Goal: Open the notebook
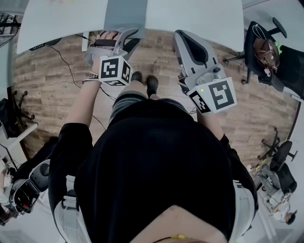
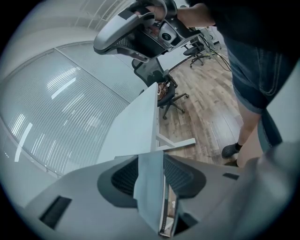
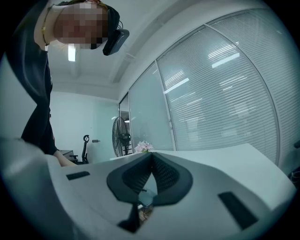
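- 2 grippers reach toward the near edge of the white surface. The task's thing sits at the left one, not the right.
- The left gripper tilts downward at the near end of the notebook. Its jaws stand wide apart, with the grey cover and a thin strip of page edges between the pads. A sliver of floor shows between the page edges and 1 pad, so the jaws look to be straddling the notebook rather than squeezing it.
- The notebook lies flat on the surface at the top middle of the head view, cover up, and looks closed. Its near end seems to reach just past the surface's edge. It runs away from the person and is cut off by the frame, so its full length cannot be read.
- The coming move probably turns on this: the notebook's near edge is already inside the left gripper's open jaws. The left hand is therefore the nearer one, and it would need to catch the cover alone, not the pages under it.
- The right gripper points level, to the right of the notebook and apart from it. Its jaws meet at the tips with nothing between them.
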A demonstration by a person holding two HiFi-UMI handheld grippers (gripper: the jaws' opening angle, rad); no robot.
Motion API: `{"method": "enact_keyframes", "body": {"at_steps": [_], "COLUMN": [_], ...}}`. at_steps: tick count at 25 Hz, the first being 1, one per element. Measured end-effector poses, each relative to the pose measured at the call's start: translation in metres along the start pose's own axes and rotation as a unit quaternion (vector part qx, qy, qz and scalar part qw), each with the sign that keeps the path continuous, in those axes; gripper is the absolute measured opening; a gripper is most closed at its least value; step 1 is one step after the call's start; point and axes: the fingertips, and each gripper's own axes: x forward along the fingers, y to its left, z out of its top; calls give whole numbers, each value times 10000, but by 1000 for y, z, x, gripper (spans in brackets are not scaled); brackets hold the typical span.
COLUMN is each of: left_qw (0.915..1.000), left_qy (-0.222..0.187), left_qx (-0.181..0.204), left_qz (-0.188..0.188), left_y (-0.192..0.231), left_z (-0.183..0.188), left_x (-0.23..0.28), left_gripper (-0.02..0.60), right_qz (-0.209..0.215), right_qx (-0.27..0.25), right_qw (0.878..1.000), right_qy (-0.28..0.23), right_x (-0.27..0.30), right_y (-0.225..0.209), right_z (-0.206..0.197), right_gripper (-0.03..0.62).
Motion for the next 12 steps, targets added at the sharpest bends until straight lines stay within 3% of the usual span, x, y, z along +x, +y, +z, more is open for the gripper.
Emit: {"method": "enact_keyframes", "body": {"at_steps": [8, 12], "left_qw": [9997, 9994], "left_qy": [148, 241], "left_qx": [-153, -236], "left_qz": [84, -122], "left_y": [-1, -10], "left_z": [-5, -9], "left_x": [3, 8], "left_gripper": [169, 102], "right_qz": [-49, -63], "right_qx": [0, 12], "right_qw": [9999, 9999], "right_qy": [-88, -92], "right_x": [-5, -6], "right_y": [-1, -1], "right_z": [4, 4], "right_gripper": [5, 5]}}
